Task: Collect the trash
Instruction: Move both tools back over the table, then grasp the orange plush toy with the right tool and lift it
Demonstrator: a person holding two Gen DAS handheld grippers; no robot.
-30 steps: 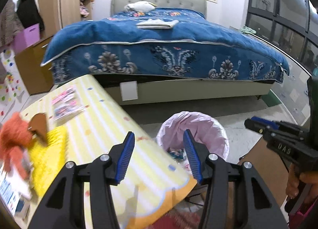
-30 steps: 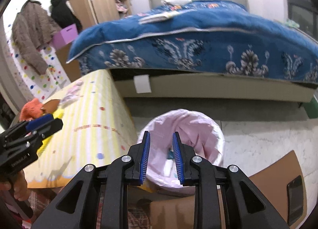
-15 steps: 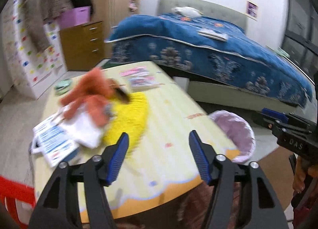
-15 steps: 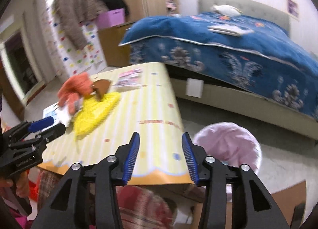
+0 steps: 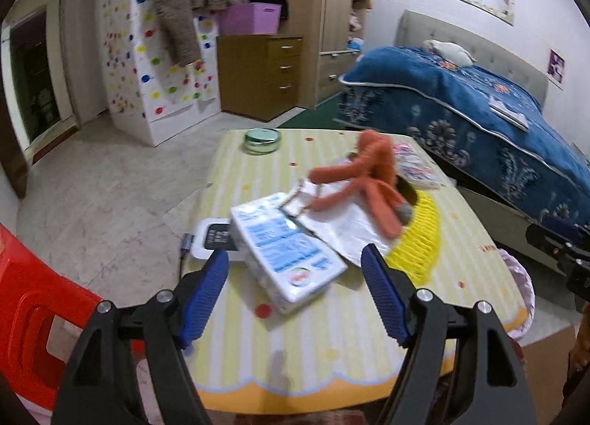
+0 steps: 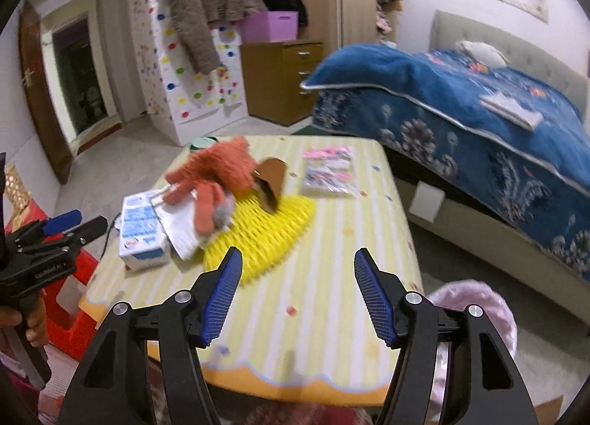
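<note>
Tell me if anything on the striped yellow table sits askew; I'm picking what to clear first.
The white-and-blue printed carton lies on its side, skewed, atop a pile: one end rests on a small white device, and crumpled white paper and an orange plush toy overlap it.

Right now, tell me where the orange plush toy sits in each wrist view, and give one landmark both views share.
Left wrist: orange plush toy right of centre, mid-height, lying over white papers on the table.
Right wrist: toy left of centre, mid-height, at the yellow mat.
Shared landmark: the blue bed, on the right in both views.
</note>
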